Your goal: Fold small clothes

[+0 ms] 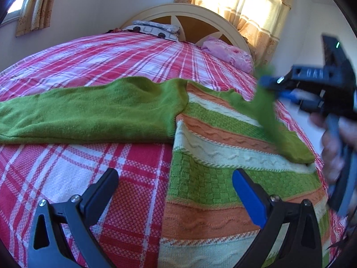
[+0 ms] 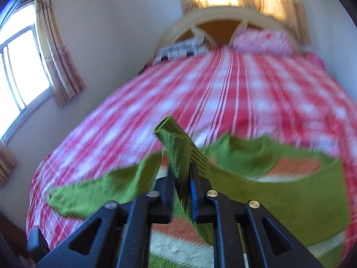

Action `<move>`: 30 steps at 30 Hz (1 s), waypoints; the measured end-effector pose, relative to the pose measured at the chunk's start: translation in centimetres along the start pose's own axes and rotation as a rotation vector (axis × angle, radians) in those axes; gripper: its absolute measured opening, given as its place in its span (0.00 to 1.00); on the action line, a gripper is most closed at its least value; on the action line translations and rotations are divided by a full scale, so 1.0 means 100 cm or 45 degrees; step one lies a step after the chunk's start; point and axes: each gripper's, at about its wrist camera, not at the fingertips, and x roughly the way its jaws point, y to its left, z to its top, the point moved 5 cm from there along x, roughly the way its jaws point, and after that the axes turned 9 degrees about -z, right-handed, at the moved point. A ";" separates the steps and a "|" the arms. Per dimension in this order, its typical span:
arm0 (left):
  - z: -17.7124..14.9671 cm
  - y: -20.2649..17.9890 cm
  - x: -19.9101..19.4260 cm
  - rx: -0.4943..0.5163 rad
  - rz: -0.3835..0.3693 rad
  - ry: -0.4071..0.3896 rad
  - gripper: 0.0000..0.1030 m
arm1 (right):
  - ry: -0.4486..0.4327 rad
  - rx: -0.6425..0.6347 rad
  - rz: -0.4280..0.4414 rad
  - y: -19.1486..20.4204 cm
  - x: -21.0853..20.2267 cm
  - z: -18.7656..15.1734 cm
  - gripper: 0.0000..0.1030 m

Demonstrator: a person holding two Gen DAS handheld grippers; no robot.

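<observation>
A small knitted sweater, striped green, orange and cream, lies flat on the red and white checked bed cover. Its left green sleeve stretches out to the left. My left gripper is open just above the sweater's left side seam, nothing between its fingers. The right green sleeve is lifted across the body toward the upper right, where my blurred right gripper has its end. In the right wrist view the right gripper is shut on that sleeve, the cuff sticking up past the fingertips.
A pink pillow and a patterned pillow lie against the cream headboard. Curtained windows are behind the bed and on the left wall. A person's hand holds the right gripper at the right edge.
</observation>
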 end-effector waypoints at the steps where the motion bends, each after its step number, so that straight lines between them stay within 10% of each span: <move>1: 0.000 0.000 0.000 0.000 -0.014 0.003 1.00 | 0.046 0.007 0.023 -0.002 0.006 -0.010 0.54; 14: 0.038 -0.041 -0.005 0.110 -0.172 0.096 0.85 | 0.022 -0.087 -0.270 -0.112 -0.069 -0.098 0.68; 30: 0.047 -0.049 0.102 -0.084 -0.109 0.393 0.63 | -0.068 -0.240 -0.334 -0.103 -0.076 -0.154 0.73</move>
